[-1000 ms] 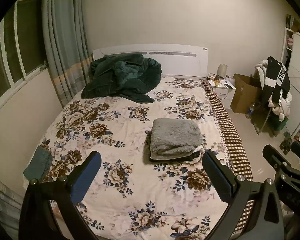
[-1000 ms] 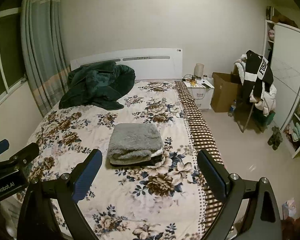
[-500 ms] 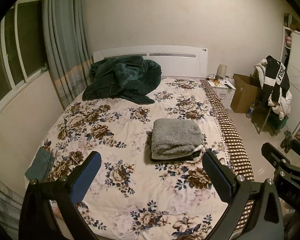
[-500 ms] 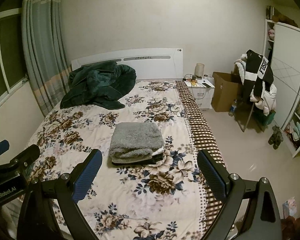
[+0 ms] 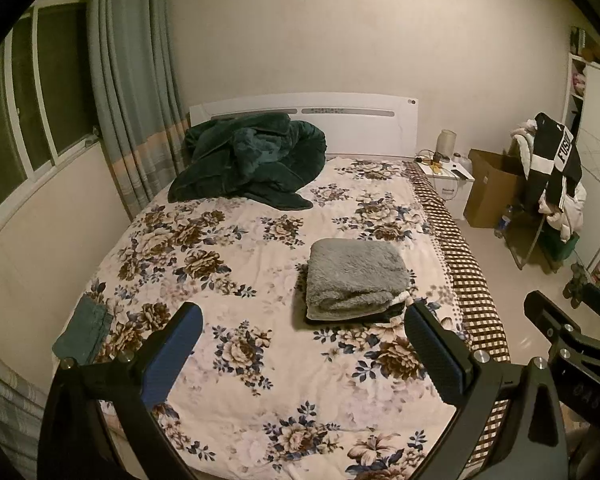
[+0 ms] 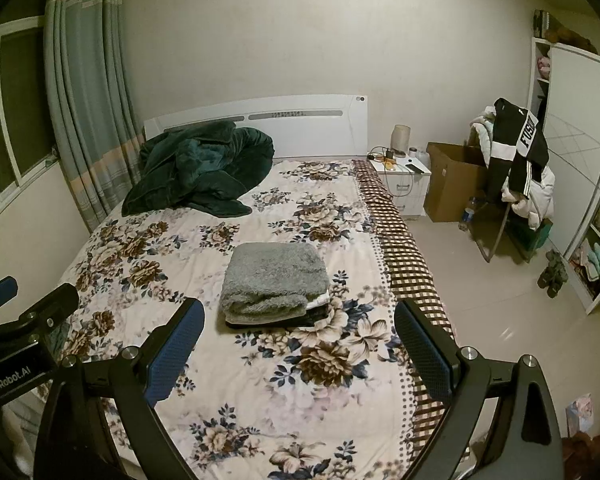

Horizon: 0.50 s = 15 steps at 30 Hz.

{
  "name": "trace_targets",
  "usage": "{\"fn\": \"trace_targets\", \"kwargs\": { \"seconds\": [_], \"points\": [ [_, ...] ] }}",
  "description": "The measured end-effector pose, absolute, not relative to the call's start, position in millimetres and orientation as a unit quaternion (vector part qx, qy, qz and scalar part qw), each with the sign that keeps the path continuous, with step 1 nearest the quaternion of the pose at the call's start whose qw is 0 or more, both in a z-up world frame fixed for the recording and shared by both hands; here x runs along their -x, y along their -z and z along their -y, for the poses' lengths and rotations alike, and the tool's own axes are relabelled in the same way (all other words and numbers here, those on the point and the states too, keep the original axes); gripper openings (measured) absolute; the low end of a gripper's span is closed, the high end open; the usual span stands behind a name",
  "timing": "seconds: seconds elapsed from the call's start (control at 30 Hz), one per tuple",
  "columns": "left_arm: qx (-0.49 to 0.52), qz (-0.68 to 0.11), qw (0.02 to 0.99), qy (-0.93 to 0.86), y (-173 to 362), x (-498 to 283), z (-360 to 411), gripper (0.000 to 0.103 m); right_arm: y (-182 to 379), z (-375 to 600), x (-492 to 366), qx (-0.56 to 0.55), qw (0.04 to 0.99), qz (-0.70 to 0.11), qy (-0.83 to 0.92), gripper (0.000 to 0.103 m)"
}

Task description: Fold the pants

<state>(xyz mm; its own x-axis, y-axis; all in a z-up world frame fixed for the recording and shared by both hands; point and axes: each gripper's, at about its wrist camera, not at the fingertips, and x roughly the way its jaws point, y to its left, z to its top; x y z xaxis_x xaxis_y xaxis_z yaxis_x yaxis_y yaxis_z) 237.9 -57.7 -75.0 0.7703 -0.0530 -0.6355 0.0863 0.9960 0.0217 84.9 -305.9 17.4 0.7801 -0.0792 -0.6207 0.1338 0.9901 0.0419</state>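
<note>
Ahead of both my grippers, toward the middle of the floral bed [image 5: 228, 320], the folded grey pants [image 5: 354, 276] are lying as a squat bundle on top of some darker folded cloth, with a sliver of white showing at the near right corner. I am holding my left gripper [image 5: 300, 352] with its jaws spread wide and gripping nothing, and through it the bundle is sitting beyond and slightly right of the gap, closer to the right finger than to the left one. I am holding my right gripper [image 6: 298, 344] just as wide and just as empty, and from there the pants [image 6: 274, 278] are appearing beyond and slightly left of the gap. So the bundle is lying between my two hands, up the bed from both, and I am judging neither hand clearly the nearer. Its rolled, thicker edge is facing me at the near side, and its longer side is seeming to run left to right across the bed, though the lens is bending things enough that I am not sure. Both pairs of jaws are hovering well clear of the fabric. Far off by the headboard, a dark green blanket [image 5: 252, 160] is slumping in a heap, well apart from the bundle
</note>
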Motion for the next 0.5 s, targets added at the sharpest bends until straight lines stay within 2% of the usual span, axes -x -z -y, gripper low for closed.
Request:
{"fn": "trace_targets", "kwargs": {
  "seconds": [0.5],
  "points": [
    [-0.022,-0.336,0.941,0.033,73.0,-237.9,49.4,0.103,-16.1,305.0,-83.9,-0.044,0.942,-0.328,0.055,0.098]
  ]
}}
